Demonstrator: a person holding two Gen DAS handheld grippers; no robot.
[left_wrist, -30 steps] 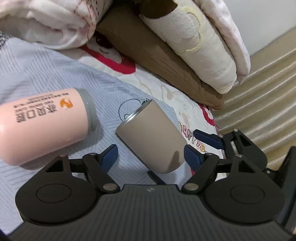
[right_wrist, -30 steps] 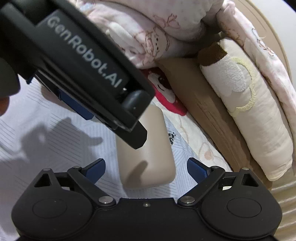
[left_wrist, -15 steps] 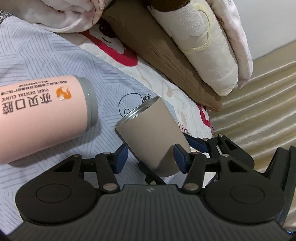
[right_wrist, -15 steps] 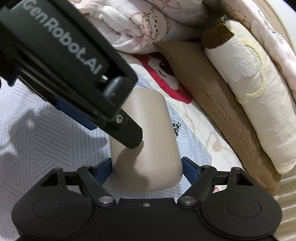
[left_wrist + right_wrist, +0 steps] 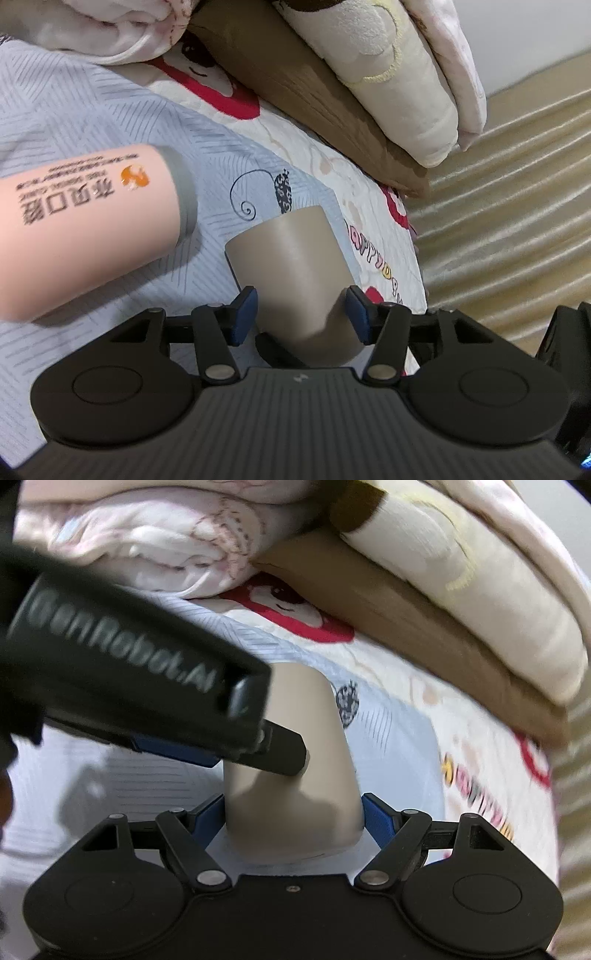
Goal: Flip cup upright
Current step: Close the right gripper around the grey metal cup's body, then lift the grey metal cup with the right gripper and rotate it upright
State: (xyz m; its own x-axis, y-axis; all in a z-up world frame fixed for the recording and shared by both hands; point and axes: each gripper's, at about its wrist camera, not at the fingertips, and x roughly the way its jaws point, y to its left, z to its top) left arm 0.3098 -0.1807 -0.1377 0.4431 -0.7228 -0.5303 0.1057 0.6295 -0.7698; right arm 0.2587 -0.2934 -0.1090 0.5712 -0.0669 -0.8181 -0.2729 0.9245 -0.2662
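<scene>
A plain tan cup (image 5: 295, 266) is tilted on the printed bedsheet, its open rim turned away and hidden. My left gripper (image 5: 301, 317) is shut on the tan cup with blue pads on both sides of its lower body. My right gripper (image 5: 293, 819) is also shut on the cup (image 5: 295, 794), gripping near its closed base. The left gripper's black body (image 5: 122, 686) crosses the right wrist view and presses one finger on the cup's side.
A pink cup with printed text (image 5: 85, 221) lies on its side to the left of the tan cup. Folded blankets and a brown pillow (image 5: 306, 85) are stacked behind. The bed edge and beige ribbed valance (image 5: 498, 203) are to the right.
Both grippers closed from open onto the tan cup. The cup has tipped up, so its metal rim no longer shows in the left wrist view.
</scene>
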